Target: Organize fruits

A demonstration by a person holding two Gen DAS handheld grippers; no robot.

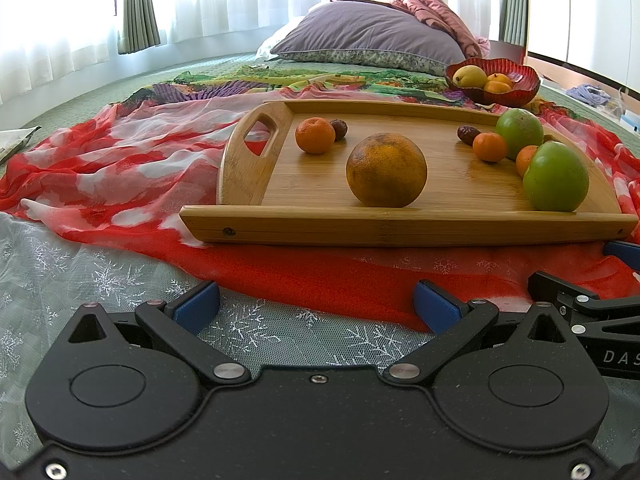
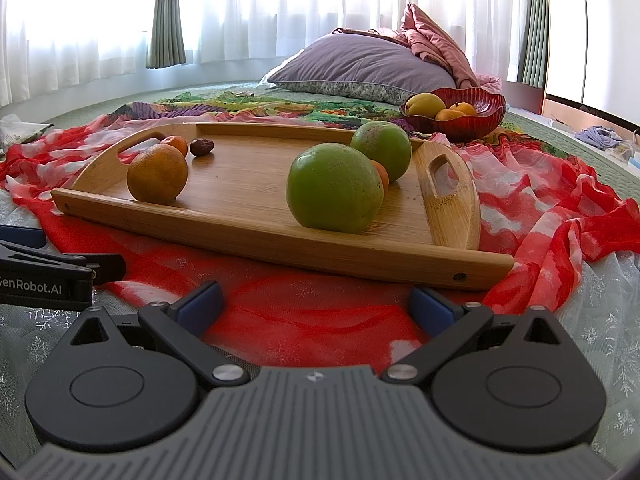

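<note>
A bamboo tray [image 1: 400,228] [image 2: 280,244] lies on a red-and-white scarf on a bed. On it sit a large orange [image 1: 386,170] [image 2: 157,174], two green fruits [image 1: 556,178] [image 2: 334,188] [image 1: 519,128] [image 2: 382,150], small tangerines [image 1: 315,135] [image 1: 489,147] [image 2: 176,144] and brown dates [image 1: 339,129] [image 2: 202,147]. A red glass bowl [image 1: 516,94] [image 2: 476,126] behind the tray holds a yellow fruit and tangerines. My left gripper [image 1: 316,306] and right gripper [image 2: 316,306] both stand open and empty, low in front of the tray's near edge.
A purple pillow [image 1: 368,38] [image 2: 360,66] and pink bedding lie at the head of the bed by curtained windows. Snowflake-patterned lace [image 1: 100,276] covers the near bed. The other gripper shows at the right edge [image 1: 592,308] and at the left edge [image 2: 48,272].
</note>
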